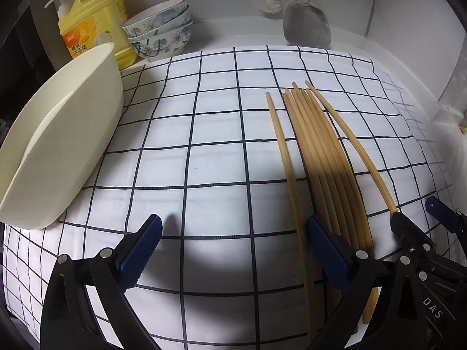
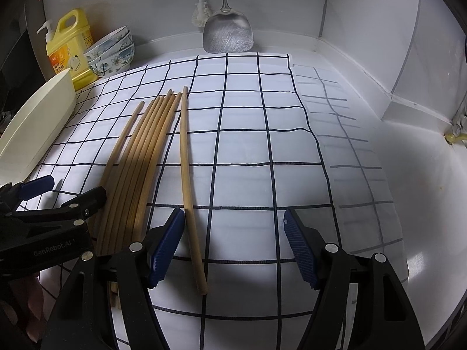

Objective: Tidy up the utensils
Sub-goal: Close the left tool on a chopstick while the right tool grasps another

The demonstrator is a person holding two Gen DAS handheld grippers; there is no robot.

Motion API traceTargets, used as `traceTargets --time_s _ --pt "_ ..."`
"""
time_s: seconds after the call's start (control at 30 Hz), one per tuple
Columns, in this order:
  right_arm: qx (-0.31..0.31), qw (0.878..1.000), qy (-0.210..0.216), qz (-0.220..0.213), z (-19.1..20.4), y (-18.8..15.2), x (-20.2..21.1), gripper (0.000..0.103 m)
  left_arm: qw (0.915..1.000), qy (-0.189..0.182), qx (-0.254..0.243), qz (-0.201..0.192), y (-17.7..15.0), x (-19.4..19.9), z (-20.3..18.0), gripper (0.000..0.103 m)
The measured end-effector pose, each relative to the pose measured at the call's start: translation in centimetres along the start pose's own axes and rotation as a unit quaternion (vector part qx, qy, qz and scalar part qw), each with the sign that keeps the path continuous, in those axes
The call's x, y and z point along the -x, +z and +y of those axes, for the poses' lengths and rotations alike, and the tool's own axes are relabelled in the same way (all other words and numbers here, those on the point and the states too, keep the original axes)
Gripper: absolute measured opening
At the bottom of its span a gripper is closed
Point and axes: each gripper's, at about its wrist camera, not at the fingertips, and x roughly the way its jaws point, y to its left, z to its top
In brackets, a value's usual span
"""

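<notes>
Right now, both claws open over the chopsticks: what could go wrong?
1. The stray chopstick lies just inside the right claw, near one finger: a close may nudge it, not grip it.
2. The chopstick bundle lies loose and fanned, so a push could roll sticks apart.
3. The left claw straddles one outlying stick: risk of a partial grab.

- Chopsticks (image 2: pixel 137 157): pale wood or bamboo, smooth and matt.
- Checked cloth (image 2: pixel 242 145): thin white woven fabric, matt, slightly wrinkled.
- Spatula (image 2: pixel 227 35), far: brushed metal with fine scratches.
- Basin (image 1: pixel 58 145), left: cream plastic, smooth.
- Bowls (image 1: pixel 160 29): glazed ceramic, glossy.
- Detergent bottle (image 1: pixel 93 20): yellow plastic.
- Gripper pads (image 2: pixel 165 248): blue, ribbed, rubbery.
</notes>
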Motion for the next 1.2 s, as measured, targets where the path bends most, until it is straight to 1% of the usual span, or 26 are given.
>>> traceTargets --time_s 0.33,0.67,0.97,1.0,1.07,1.13,1.17,1.2 --pt "0.007 1.000 -0.004 0.005 0.3 0.3 -0.3 0.067 0.9996 0.010 0.025 -0.002 0.4 -0.3 1.3 0.098" --pt "0.022 1.000 -0.001 0.003 0.7 1.1 -0.9 0.067 0.9990 0.009 0.043 -0.002 0.8 -0.8 1.9 0.098" --pt "0.033 0.999 0.007 -0.001 1.2 1.7 -1.4 0.067 0.9989 0.011 0.044 -0.005 1.1 -0.9 1.6 0.098" --pt "0.034 0.999 0.007 -0.002 1.3 1.8 -1.4 0.067 0.9990 0.010 0.042 -0.007 1.0 -0.8 1.6 0.096" --pt "0.037 0.999 0.010 -0.004 1.4 1.8 -1.5 0.066 0.9991 0.001 0.040 -0.010 1.1 -0.7 1.4 0.090" --pt "0.040 0.999 0.013 -0.006 1.6 1.8 -1.5 0.063 0.9993 -0.005 0.035 -0.014 1.1 -0.5 1.2 0.079" --pt "0.043 0.999 0.015 -0.008 1.7 1.8 -1.4 0.059 0.9994 -0.007 0.031 -0.016 1.1 -0.4 1.0 0.075" --pt "0.046 0.999 0.016 -0.009 1.9 1.8 -1.4 0.053 0.9994 -0.009 0.028 -0.017 1.1 -0.2 0.8 0.068"
